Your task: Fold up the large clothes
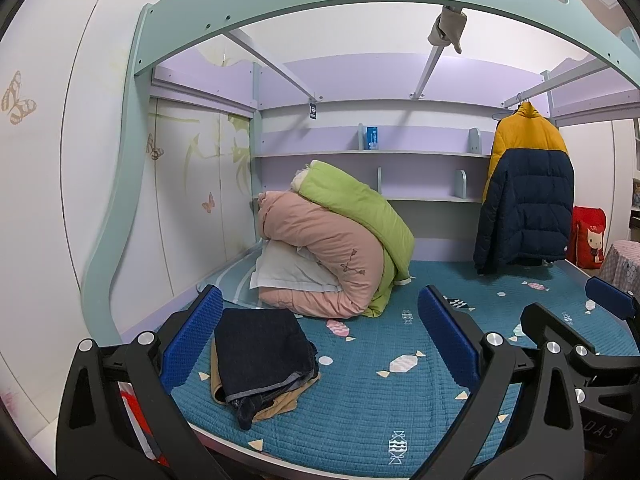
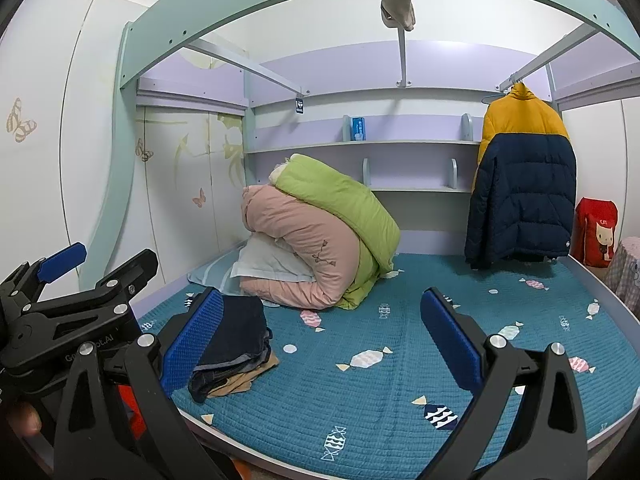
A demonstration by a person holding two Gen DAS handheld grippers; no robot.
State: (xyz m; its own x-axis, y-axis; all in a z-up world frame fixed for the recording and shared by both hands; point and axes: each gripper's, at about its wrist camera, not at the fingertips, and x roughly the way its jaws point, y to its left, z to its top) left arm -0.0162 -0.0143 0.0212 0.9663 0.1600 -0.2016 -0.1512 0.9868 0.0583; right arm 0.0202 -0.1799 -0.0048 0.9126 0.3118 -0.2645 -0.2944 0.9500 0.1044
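Observation:
A yellow and navy puffer jacket (image 1: 528, 196) hangs on a hanger from the bunk rail at the far right; it also shows in the right wrist view (image 2: 522, 184). A folded stack of dark jeans on tan trousers (image 1: 264, 364) lies on the blue bed cover at front left, also in the right wrist view (image 2: 234, 352). My left gripper (image 1: 320, 344) is open and empty above the bed's front edge, with the stack between its fingers in view. My right gripper (image 2: 320, 344) is open and empty beside it; it shows at the right of the left wrist view (image 1: 572, 308).
Rolled pink and green quilts (image 1: 336, 248) with a pillow sit at the back left of the bed (image 1: 400, 400). Shelves (image 1: 372, 156) line the back wall. A red bag (image 1: 588, 236) stands at far right. The upper bunk frame (image 1: 320, 4) arches overhead.

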